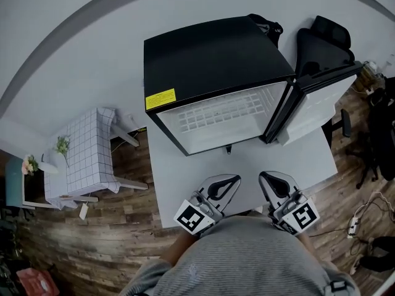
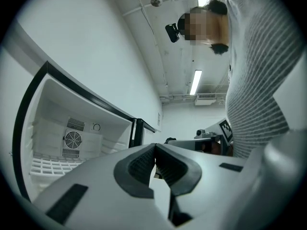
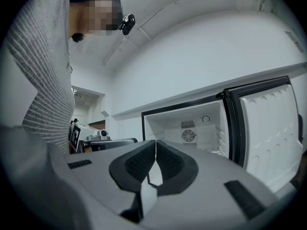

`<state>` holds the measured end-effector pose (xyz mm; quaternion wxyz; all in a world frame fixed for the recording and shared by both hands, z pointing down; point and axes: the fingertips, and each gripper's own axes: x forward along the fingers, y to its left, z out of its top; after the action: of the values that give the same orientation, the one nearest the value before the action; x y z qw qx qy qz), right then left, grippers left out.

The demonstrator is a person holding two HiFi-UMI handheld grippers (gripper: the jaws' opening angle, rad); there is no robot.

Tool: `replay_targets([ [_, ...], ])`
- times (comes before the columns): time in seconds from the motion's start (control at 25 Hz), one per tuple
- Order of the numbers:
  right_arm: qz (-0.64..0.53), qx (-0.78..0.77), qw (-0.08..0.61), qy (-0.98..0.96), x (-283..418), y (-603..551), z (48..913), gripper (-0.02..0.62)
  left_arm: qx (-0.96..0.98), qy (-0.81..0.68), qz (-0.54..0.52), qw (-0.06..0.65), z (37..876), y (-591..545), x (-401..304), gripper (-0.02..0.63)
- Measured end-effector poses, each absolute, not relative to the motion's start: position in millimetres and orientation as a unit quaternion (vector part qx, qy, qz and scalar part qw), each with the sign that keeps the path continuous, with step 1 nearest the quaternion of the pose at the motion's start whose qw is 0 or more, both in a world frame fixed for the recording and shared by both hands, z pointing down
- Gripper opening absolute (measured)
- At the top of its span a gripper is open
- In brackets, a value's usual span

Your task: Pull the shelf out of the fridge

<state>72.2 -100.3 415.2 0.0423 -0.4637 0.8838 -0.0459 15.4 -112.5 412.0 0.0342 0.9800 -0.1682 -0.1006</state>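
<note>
Our left gripper [image 1: 236, 178] and right gripper [image 1: 261, 176] were both closed on nothing, side by side over the grey table's [image 1: 179, 184] near edge, with bare tabletop between them and the fridge [image 1: 210, 54]. Its door [image 1: 315, 106] stood wide open at right. The white wire shelf [image 1: 216, 119] sat low inside.

light: bright, even, ceiling tubes [image 2: 196, 82] | shadows: soft | edges: fisheye-bent, dark vignette | focus: sharp
</note>
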Motion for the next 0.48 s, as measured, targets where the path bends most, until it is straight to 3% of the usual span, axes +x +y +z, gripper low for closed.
replay_targets([
  [0.48,-0.027,-0.417,0.030,0.908,123,-132,417,0.012,0.968,-0.230,-0.101,0.025,417,-131,61,0.011],
])
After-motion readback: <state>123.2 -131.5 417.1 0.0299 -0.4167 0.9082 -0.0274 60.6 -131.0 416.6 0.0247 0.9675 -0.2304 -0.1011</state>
